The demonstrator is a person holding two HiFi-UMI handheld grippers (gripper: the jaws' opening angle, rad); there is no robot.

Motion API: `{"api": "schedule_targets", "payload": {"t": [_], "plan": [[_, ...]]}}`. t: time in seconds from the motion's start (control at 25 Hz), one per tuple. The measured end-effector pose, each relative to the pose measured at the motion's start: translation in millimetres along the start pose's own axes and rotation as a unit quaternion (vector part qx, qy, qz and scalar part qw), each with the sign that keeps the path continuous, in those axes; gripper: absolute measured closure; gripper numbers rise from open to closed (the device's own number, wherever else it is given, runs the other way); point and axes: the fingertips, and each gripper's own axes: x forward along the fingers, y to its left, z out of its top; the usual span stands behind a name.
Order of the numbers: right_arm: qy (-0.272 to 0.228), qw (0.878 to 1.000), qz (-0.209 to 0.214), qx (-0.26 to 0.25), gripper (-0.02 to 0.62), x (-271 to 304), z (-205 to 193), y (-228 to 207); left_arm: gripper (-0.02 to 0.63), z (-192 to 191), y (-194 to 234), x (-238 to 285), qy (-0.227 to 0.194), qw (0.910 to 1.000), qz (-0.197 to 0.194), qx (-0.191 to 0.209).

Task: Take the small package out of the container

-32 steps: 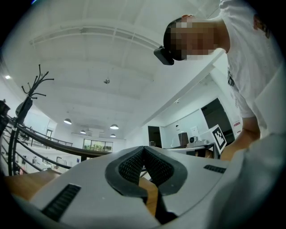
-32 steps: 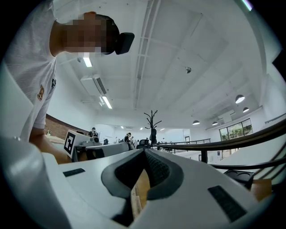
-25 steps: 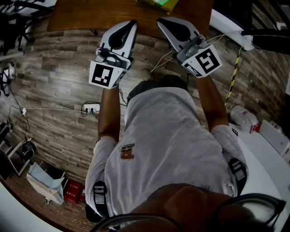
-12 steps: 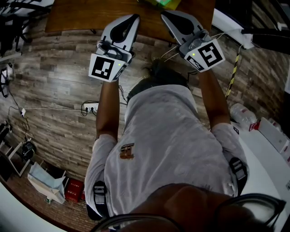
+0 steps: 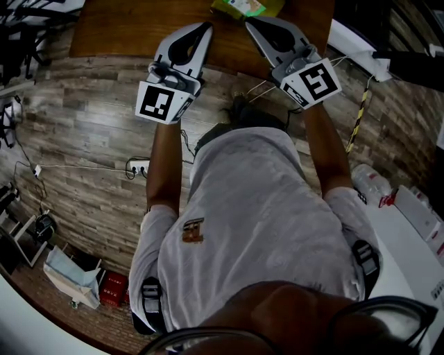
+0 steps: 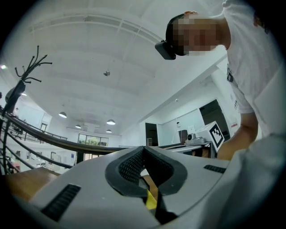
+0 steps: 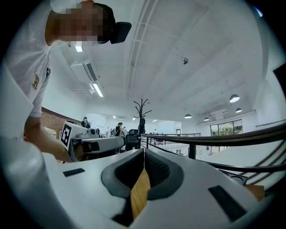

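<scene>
The job has not really started. The left gripper point(image 5: 205, 29) and right gripper point(image 5: 251, 23) are both closed tight, holding nothing, and point at the wooden desk point(image 5: 125, 28) at 12 o'clock. A green and yellow thing point(image 5: 239, 7), maybe the container, sits there. Next, I think 1 gripper must open and reach in.

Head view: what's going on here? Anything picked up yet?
Nothing has been picked up. A person stands at the near edge of a wooden table with a gripper in each hand, both aimed out over the tabletop. The left gripper and the right gripper are both shut and empty. A green and yellow item lies on the table just ahead of them, cut off by the frame, so what it is can't be told.
</scene>
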Motion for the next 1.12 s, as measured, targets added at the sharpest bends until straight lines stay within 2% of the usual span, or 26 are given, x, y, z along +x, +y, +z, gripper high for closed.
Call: {"api": "schedule_targets", "payload": {"t": [0.36,0.56,1.12], "plan": [[0.028,1.000,-0.006,-0.004,0.561,27,-20,-68,0.588,-20,35,61,0.010,0.9999,0.008,0.009],[0.027,1.000,-0.002,0.000,0.561,35,-26,-99,0.588,-30,49,93,0.010,0.9997,0.016,0.014],[0.078,0.997,0.001,-0.004,0.560,67,-56,-151,0.588,-54,78,142,0.022,0.9991,0.034,0.012]]}}
